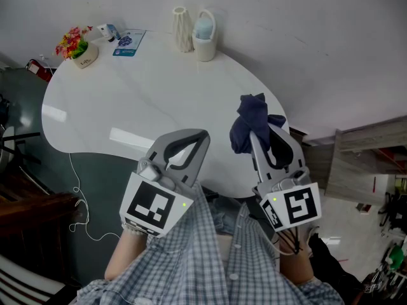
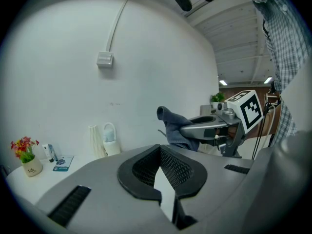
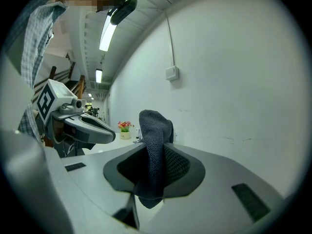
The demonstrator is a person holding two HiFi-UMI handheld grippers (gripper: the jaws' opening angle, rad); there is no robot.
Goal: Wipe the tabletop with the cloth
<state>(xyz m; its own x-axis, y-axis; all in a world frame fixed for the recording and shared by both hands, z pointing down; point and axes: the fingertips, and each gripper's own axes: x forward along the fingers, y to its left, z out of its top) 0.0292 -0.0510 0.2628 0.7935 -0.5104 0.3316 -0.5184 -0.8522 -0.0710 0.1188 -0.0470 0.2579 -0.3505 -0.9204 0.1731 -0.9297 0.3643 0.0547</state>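
Note:
A dark blue cloth [image 1: 250,121] hangs bunched from my right gripper [image 1: 264,135], which is shut on it above the near right edge of the white tabletop [image 1: 127,100]. In the right gripper view the cloth [image 3: 156,140] stands up between the jaws and droops below them. My left gripper [image 1: 201,136] hovers over the table's near edge, shut, with nothing between its fingertips. In the left gripper view the right gripper [image 2: 195,128] and the cloth [image 2: 171,125] show just beyond my own jaws [image 2: 160,152].
At the table's far edge stand a ribbed white vase [image 1: 182,28] and a white handled holder [image 1: 205,37]. A flower pot [image 1: 77,46], a small bottle [image 1: 109,32] and a blue card [image 1: 129,43] sit far left. A white cable [image 1: 79,189] trails on the floor at left.

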